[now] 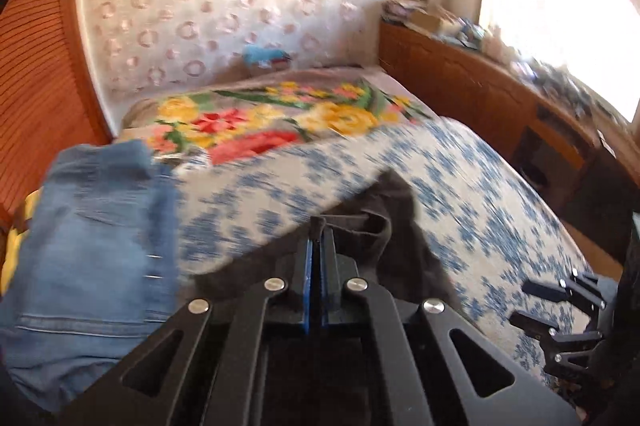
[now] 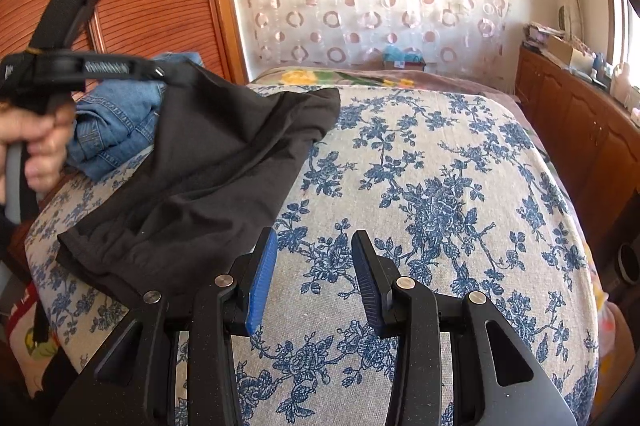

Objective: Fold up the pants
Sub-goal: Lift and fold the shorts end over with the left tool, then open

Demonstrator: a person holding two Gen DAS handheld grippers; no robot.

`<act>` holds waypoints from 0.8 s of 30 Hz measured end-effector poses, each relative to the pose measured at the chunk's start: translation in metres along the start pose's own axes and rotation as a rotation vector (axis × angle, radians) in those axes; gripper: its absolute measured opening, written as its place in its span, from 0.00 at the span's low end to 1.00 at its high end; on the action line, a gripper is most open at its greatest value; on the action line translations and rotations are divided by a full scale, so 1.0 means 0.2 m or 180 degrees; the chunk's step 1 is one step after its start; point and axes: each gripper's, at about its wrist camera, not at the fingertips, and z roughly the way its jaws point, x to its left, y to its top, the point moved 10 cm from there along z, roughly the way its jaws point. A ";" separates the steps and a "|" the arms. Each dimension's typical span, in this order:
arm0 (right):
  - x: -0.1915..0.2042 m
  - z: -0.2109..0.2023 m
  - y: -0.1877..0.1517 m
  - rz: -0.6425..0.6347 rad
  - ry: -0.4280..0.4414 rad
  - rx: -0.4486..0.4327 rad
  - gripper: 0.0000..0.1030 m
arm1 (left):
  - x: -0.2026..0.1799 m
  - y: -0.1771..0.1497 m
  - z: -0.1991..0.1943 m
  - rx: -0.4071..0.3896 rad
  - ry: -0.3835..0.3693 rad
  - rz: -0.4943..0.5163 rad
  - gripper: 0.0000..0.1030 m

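My left gripper (image 1: 320, 226) is pressed together, its blue pads pinching an edge of the black pants (image 2: 208, 162); the fabric hangs from the tips and drapes down onto the bed cover (image 2: 440, 186) below and ahead of the tool. My left hand (image 2: 40, 142) grips the handle behind it. My right gripper (image 2: 314, 246) stands spread with nothing between the fingers, just to the right of the pants' lower edge, above the blue-flowered cover. A stack of folded jeans (image 1: 92, 226) lies to the left of the left gripper, beside the pants.
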 end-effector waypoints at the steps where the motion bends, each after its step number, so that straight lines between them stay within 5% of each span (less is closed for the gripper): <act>1: 0.00 0.00 0.00 0.0000 0.0000 0.0002 0.38 | 0.06 0.02 -0.02 -0.0048 0.0053 -0.0051 0.00; 7: 0.00 0.00 0.00 -0.0007 -0.0016 0.0021 0.38 | 0.32 0.04 -0.04 -0.0094 0.0329 -0.0218 0.00; 13: 0.00 0.01 0.00 -0.0015 -0.0021 0.0035 0.38 | 0.40 -0.05 0.03 0.0054 0.0354 -0.0339 0.04; 16: 0.00 0.01 0.00 -0.0014 -0.0022 0.0034 0.38 | 0.37 -0.10 0.04 0.0101 0.0286 -0.0329 0.14; 19: 0.00 0.01 0.00 -0.0015 -0.0021 0.0036 0.38 | 0.32 -0.13 0.02 0.0101 0.0231 -0.0258 0.36; 24: 0.00 0.01 -0.01 -0.0022 -0.0019 0.0042 0.38 | 0.25 -0.18 -0.02 0.0095 0.0100 -0.0105 0.46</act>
